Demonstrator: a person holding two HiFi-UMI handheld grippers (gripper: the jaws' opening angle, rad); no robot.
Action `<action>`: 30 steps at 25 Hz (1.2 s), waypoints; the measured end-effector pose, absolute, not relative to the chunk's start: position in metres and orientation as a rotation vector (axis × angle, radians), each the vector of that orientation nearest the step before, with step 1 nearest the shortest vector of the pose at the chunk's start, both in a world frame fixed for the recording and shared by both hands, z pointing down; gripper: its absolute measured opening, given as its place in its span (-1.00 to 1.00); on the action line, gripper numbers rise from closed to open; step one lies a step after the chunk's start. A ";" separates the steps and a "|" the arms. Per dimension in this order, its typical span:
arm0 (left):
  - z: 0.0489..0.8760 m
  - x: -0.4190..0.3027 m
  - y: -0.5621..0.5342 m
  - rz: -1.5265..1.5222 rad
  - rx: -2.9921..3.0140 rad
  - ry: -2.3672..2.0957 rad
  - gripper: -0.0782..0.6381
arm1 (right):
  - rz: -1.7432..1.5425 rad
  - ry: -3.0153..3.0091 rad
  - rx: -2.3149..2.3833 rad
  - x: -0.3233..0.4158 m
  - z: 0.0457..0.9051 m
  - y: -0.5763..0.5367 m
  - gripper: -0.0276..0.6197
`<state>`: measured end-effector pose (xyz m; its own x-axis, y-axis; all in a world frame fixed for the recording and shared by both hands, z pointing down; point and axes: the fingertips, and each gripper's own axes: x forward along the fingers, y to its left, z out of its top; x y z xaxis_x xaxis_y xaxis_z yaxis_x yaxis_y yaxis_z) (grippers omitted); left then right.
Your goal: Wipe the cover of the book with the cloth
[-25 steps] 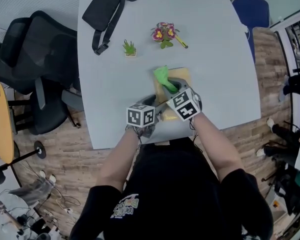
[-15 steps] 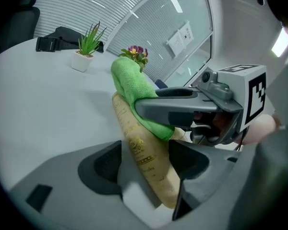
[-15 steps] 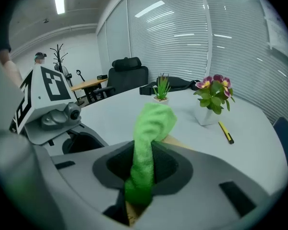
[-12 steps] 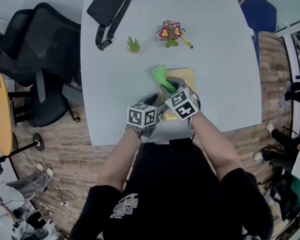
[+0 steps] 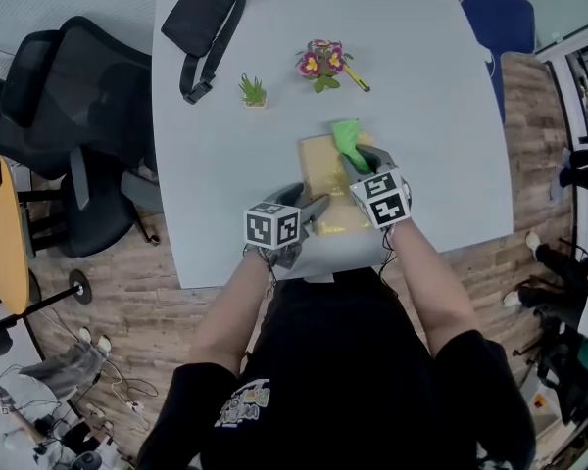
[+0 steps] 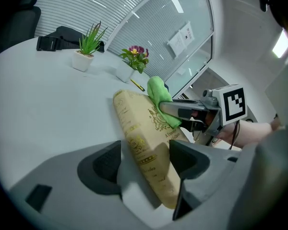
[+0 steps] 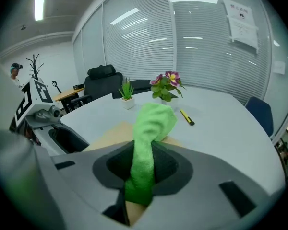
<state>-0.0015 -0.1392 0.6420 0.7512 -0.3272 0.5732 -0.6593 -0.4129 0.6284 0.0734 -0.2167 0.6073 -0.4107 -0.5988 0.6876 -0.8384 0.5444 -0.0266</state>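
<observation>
Right gripper view shows the right hand-held gripper [image 7: 144,169] pinching a bright green cloth [image 7: 153,121]. Its jaws are pressed together on the cloth's bunched lower part, and the loose end flops forward onto the tan cover of the book [image 7: 110,133]. The book lies flat on the pale counter [image 7: 221,123], close to its near edge and straight in front of the person.

In the left gripper view, the left hand-held gripper [image 6: 146,155] has one jaw on each side of the book's near end, at the spine corner. The jaws look closed against it, as though steadying it.

From the head view, the cloth sits at the far right corner of the cover, and most of the cover lies bare toward the left and toward the person. The wiping stroke seems to be the step in hand, with the cloth at one end of a pass.

The next move probably calls for drawing the cloth back across the bare cover under light downward pressure. The right jaws need to hold their pinch so the cloth doesn't slip out, and the left grip needs to stay firm enough that the book doesn't slide or turn on the smooth counter.
</observation>
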 end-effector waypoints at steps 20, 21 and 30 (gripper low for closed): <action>0.643 0.000 -0.139 0.457 2.024 -0.749 0.06 | 0.484 -2.054 1.326 0.115 0.592 -0.231 -0.62; 0.643 0.000 -0.139 0.458 2.024 -0.750 0.06 | 0.476 -2.076 1.294 0.104 0.591 -0.232 -0.62; 0.641 0.000 -0.139 0.455 2.022 -0.746 0.06 | 0.375 -2.190 0.921 -0.004 0.593 -0.225 -0.62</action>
